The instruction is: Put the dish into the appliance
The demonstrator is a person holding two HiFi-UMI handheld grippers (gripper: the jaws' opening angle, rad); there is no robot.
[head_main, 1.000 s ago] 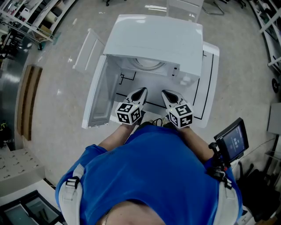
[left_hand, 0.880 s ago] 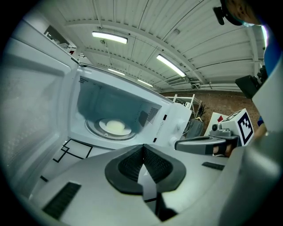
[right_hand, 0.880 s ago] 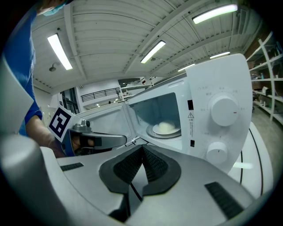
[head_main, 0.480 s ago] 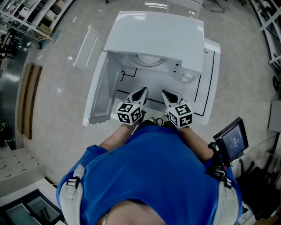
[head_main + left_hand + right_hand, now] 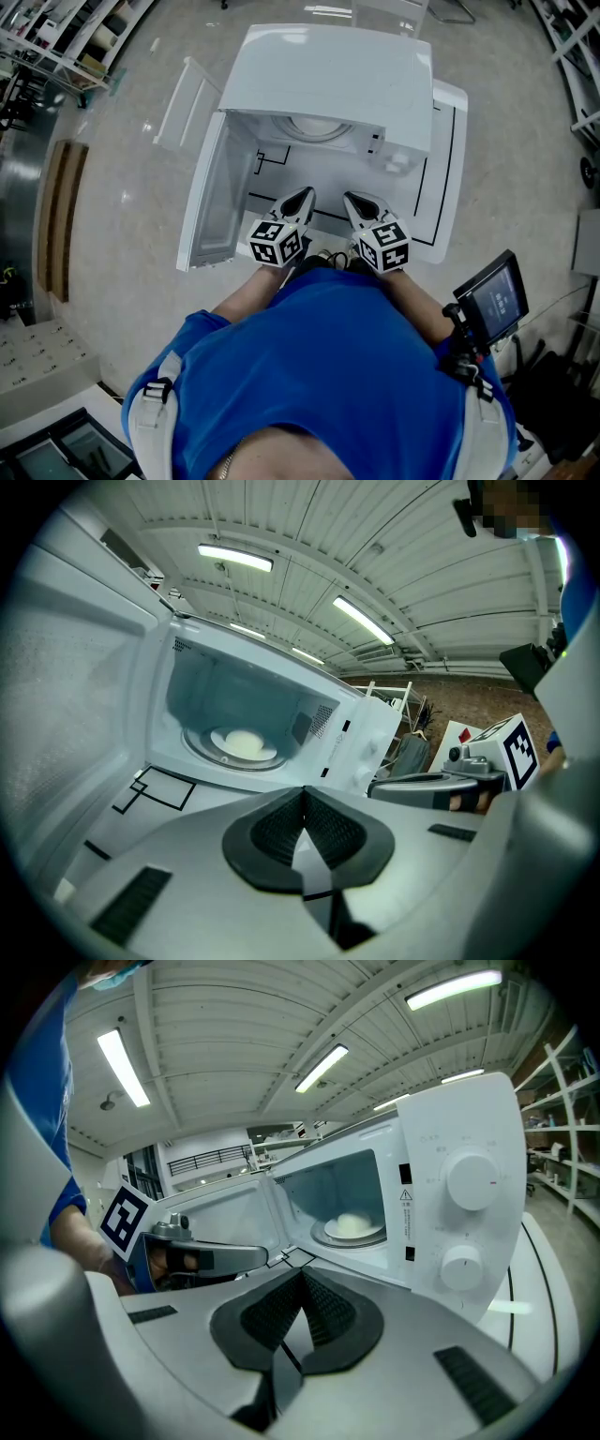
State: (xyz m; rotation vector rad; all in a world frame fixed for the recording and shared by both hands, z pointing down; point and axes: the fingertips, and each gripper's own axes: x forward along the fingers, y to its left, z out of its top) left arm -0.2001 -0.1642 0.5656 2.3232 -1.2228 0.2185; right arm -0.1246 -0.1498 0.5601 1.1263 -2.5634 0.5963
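The microwave point(image 5: 328, 80) stands with its door point(image 5: 208, 202) open at left. The left gripper point(image 5: 302, 197) and right gripper point(image 5: 351, 199), both closed and empty, hover before the cavity, unmoved since a second ago. The dish point(image 5: 244, 743) already sits on the turntable point(image 5: 202, 750) inside, so probably only closing the door remains.

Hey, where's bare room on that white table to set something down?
Bare tabletop lies before the open microwave, bordered by its door, the left tool and right tool. A narrow strip runs right of it. Inside holds the dish.
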